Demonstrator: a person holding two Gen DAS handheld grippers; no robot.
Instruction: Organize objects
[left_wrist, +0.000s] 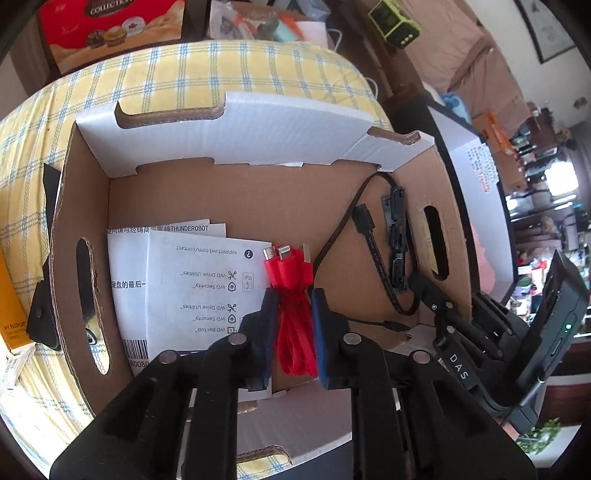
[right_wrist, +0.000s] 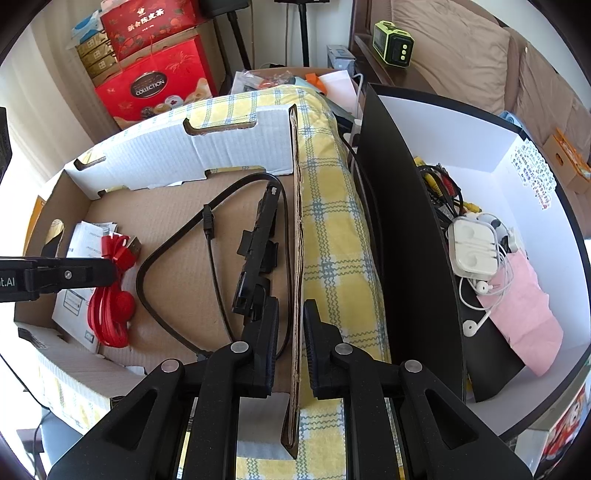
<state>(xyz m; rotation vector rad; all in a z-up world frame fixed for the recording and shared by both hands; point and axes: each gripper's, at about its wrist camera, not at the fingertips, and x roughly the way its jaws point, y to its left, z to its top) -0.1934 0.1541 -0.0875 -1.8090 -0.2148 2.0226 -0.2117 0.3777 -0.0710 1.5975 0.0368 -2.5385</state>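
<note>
step: grabbing | left claw (left_wrist: 293, 314) pinches red cable (left_wrist: 295, 314) inside cardboard box (left_wrist: 229, 192) | right claw (right_wrist: 290, 332) pinches the box wall, probably steadying | next: lift cable out gently

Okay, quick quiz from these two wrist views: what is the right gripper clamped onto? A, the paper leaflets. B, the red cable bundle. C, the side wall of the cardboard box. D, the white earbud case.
C: in the right wrist view the right gripper has its pads on either side of the upright cardboard box wall, while the red cable bundle sits between the left gripper's fingers.
</note>
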